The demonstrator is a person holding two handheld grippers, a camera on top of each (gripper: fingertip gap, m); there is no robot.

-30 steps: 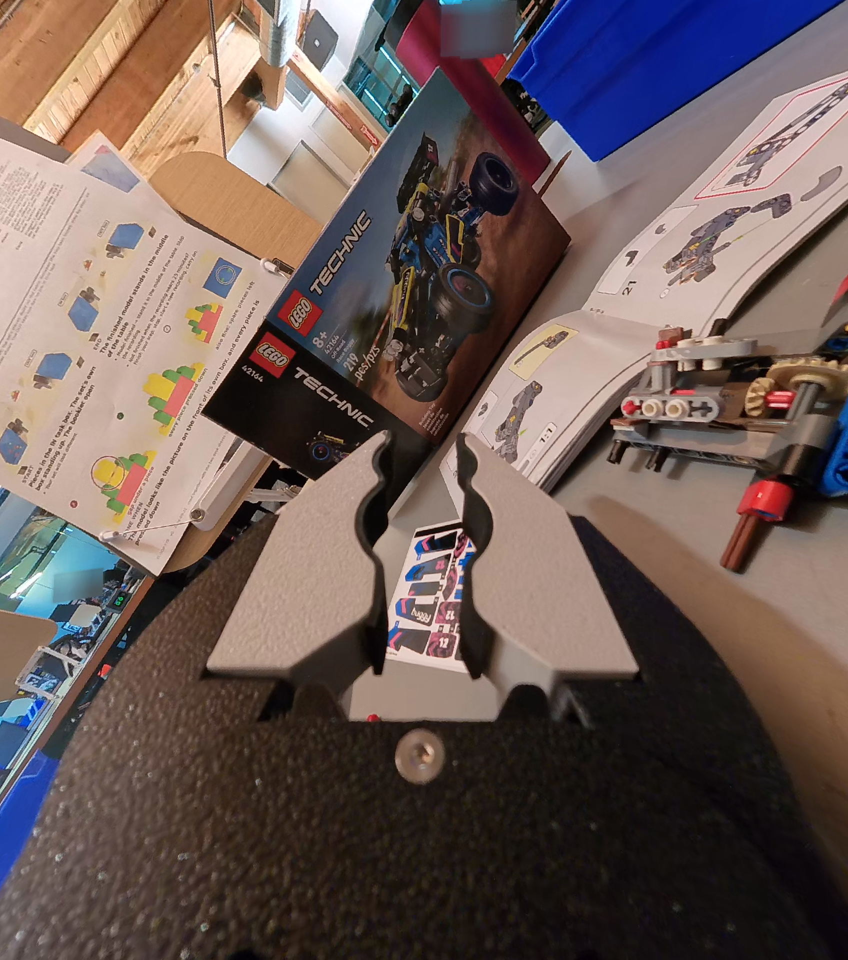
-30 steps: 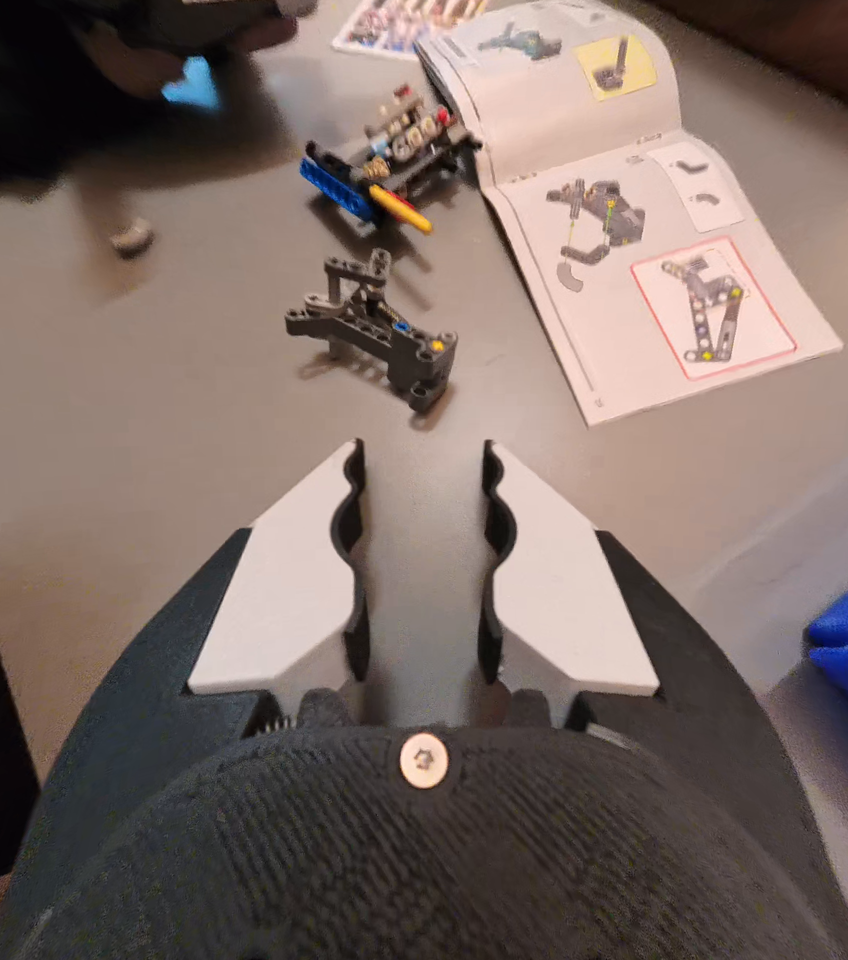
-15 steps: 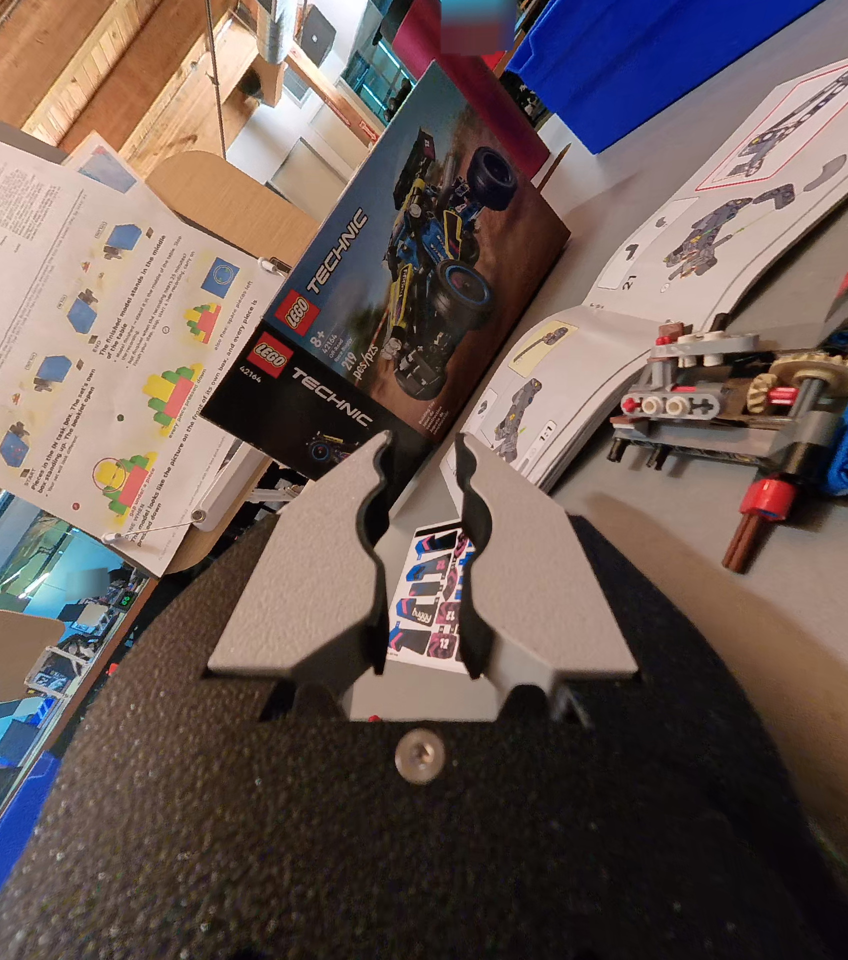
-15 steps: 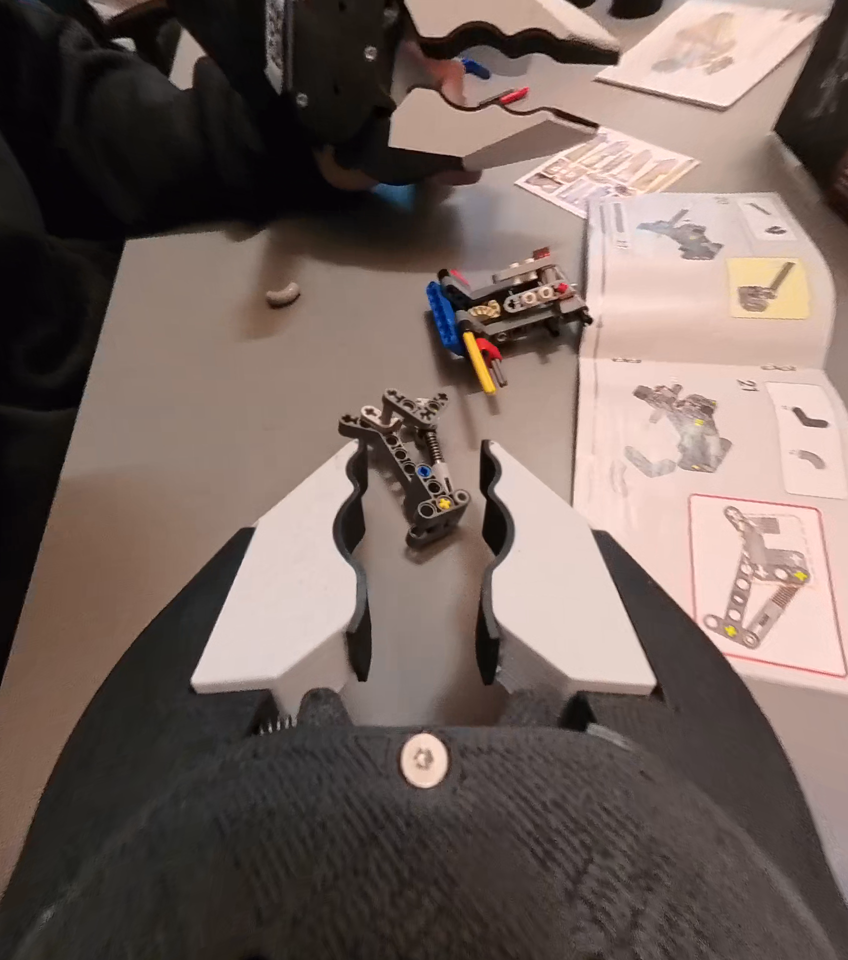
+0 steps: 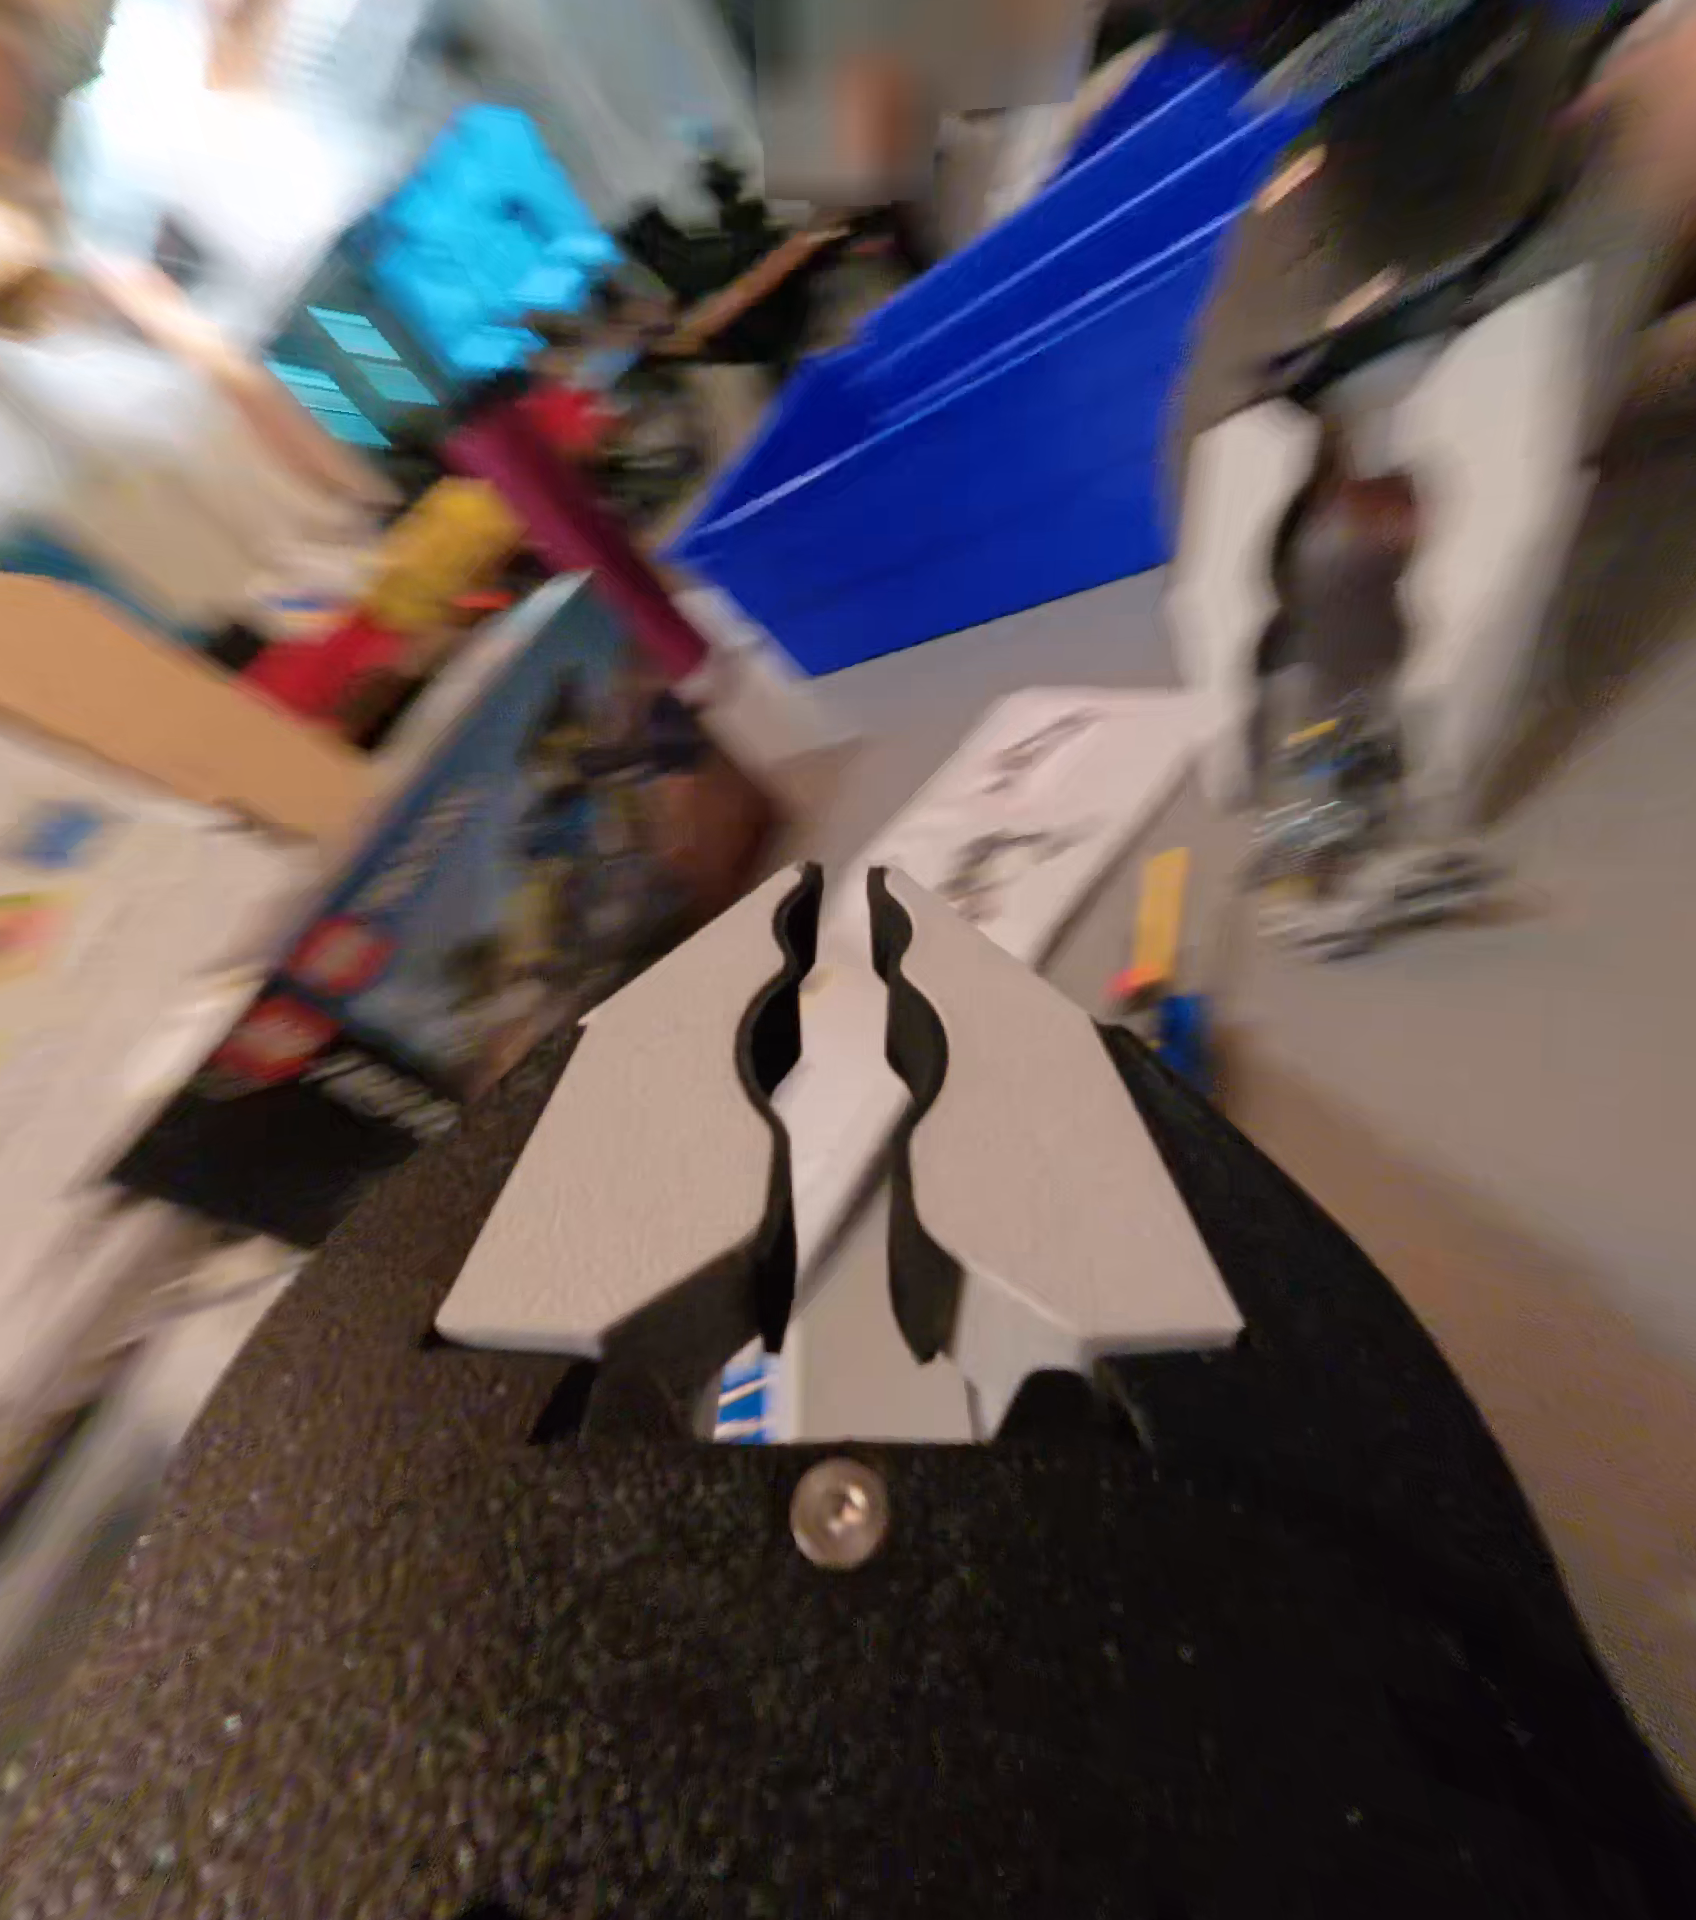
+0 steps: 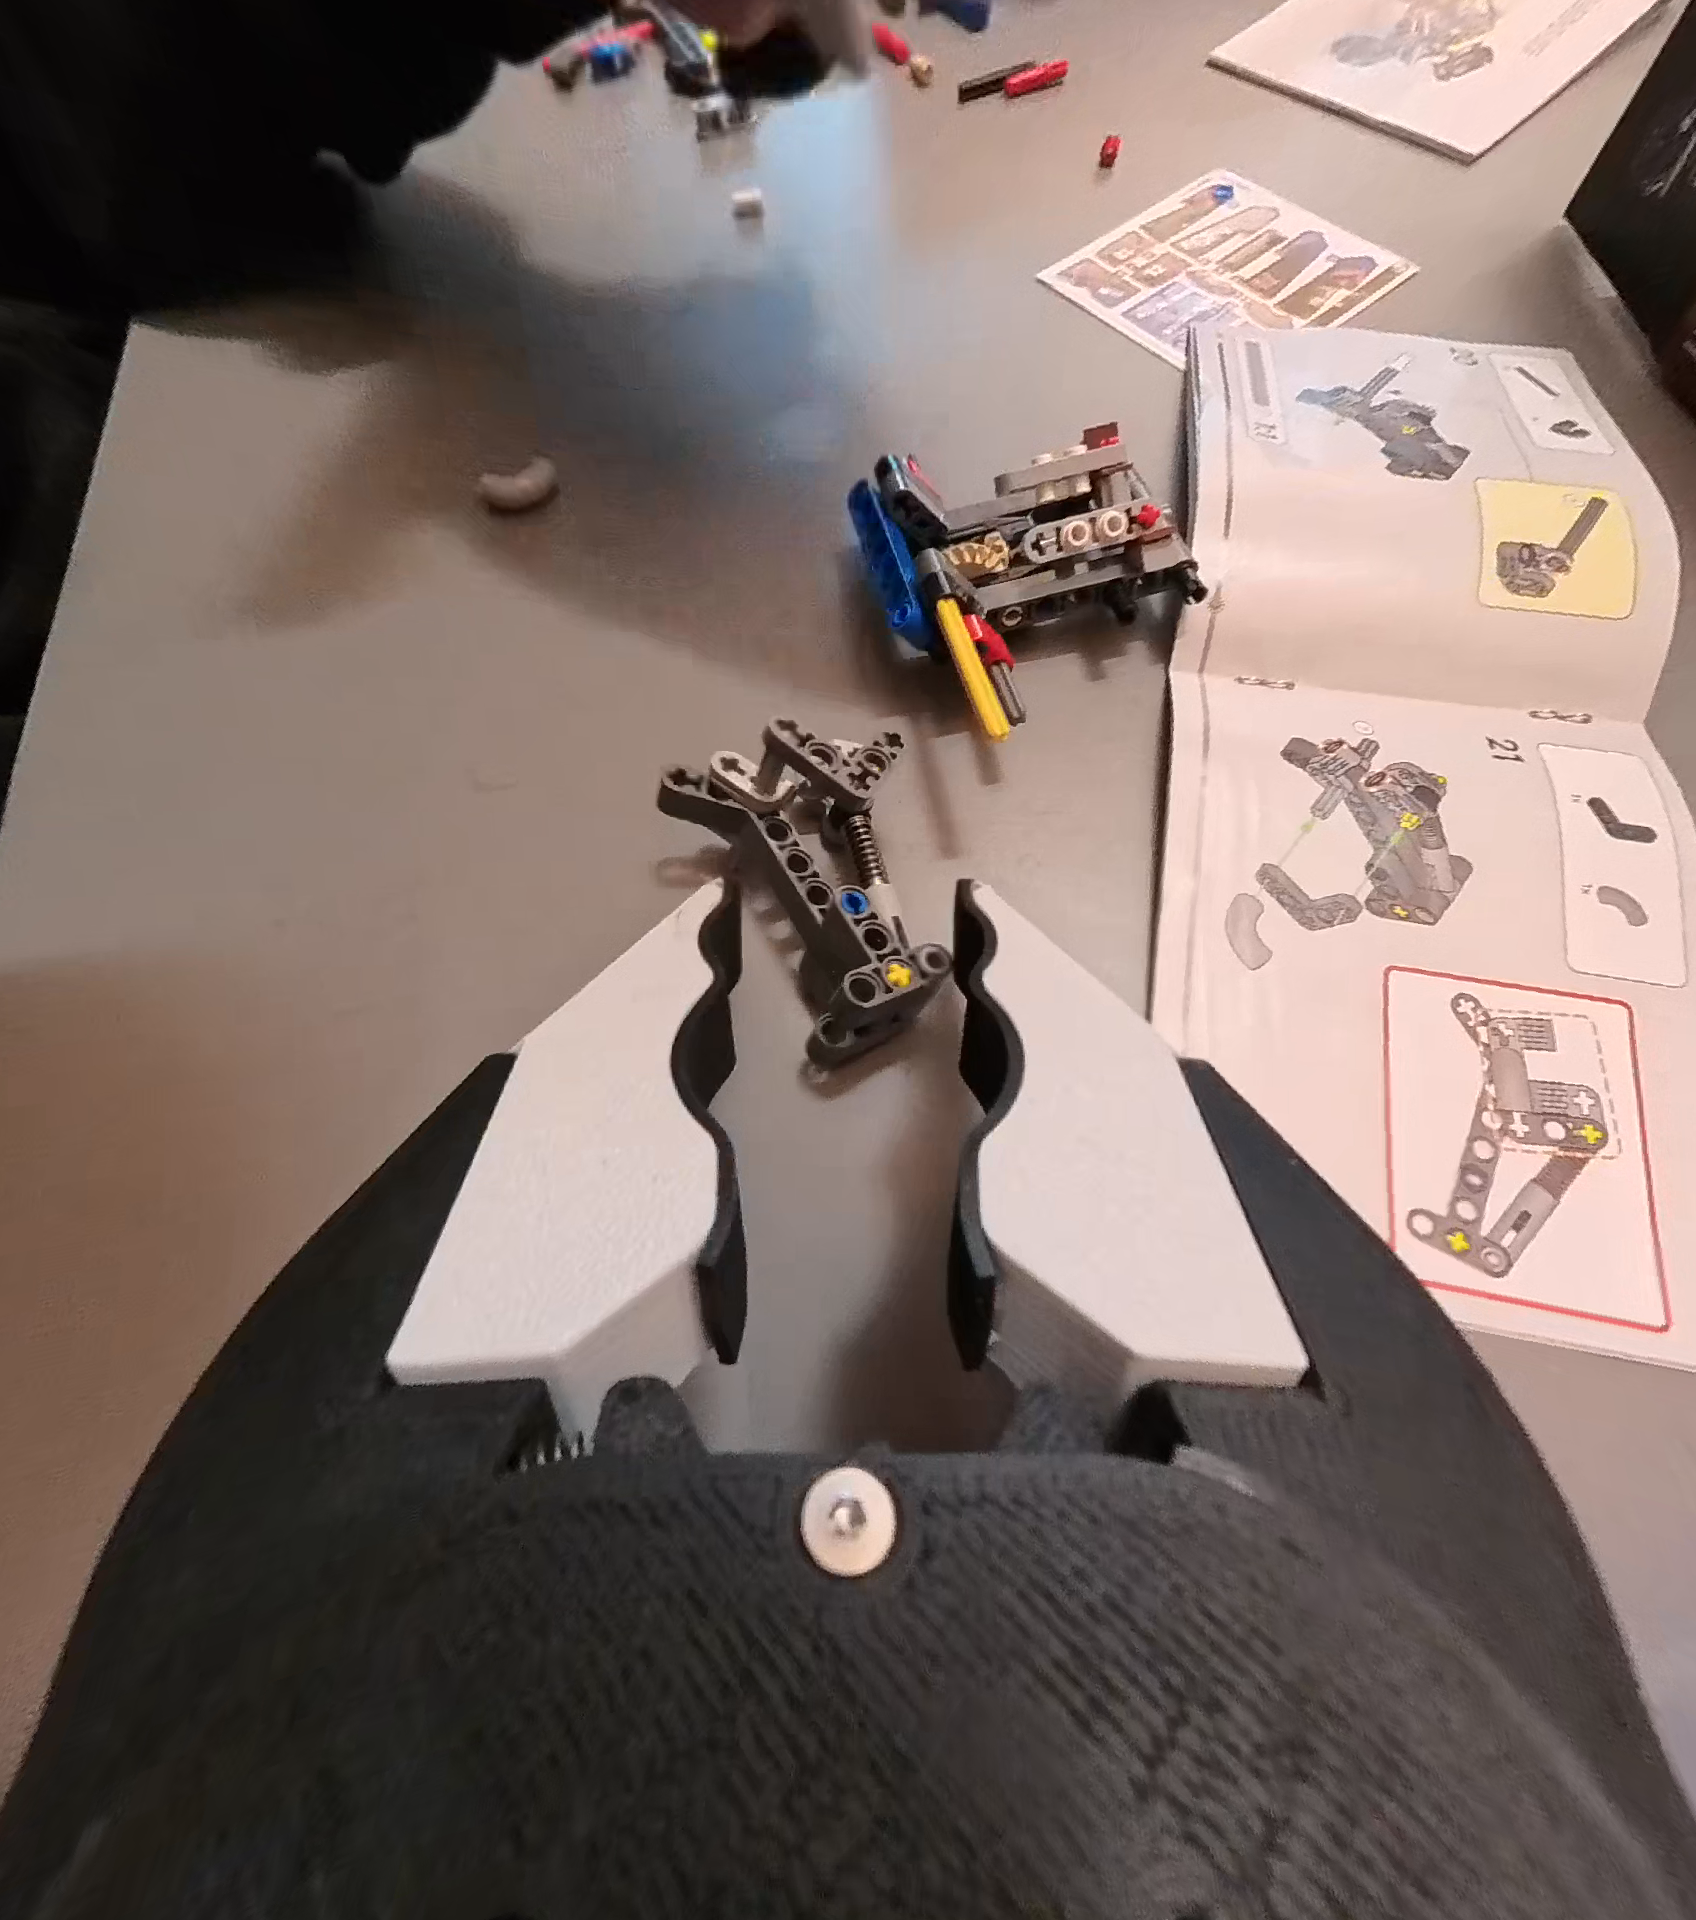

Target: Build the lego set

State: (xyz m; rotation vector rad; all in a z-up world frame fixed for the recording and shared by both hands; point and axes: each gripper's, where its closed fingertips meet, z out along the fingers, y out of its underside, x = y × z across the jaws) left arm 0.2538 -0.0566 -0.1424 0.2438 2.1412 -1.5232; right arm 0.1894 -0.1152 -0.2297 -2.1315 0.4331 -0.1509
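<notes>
the right gripper (image 6: 849, 899) has dropped closer, its wide-open, empty fingers now straddling the grey spring arm (image 6: 808, 878) on the worktop (image 6: 324, 748), so a pickup looks next. the blue chassis (image 6: 1015, 556) sits at 1 o'clock. the left gripper (image 5: 844, 883) has swung away, now nearly closed and empty.

Left of the grey suspension piece (image 6: 802, 883) the surface (image 6: 304, 831) lies bare apart from one small curved part (image 6: 515, 484). To its right the open booklet (image 6: 1426, 831) blocks; just beyond it sits the blue-edged chassis (image 6: 1010, 551).
</notes>
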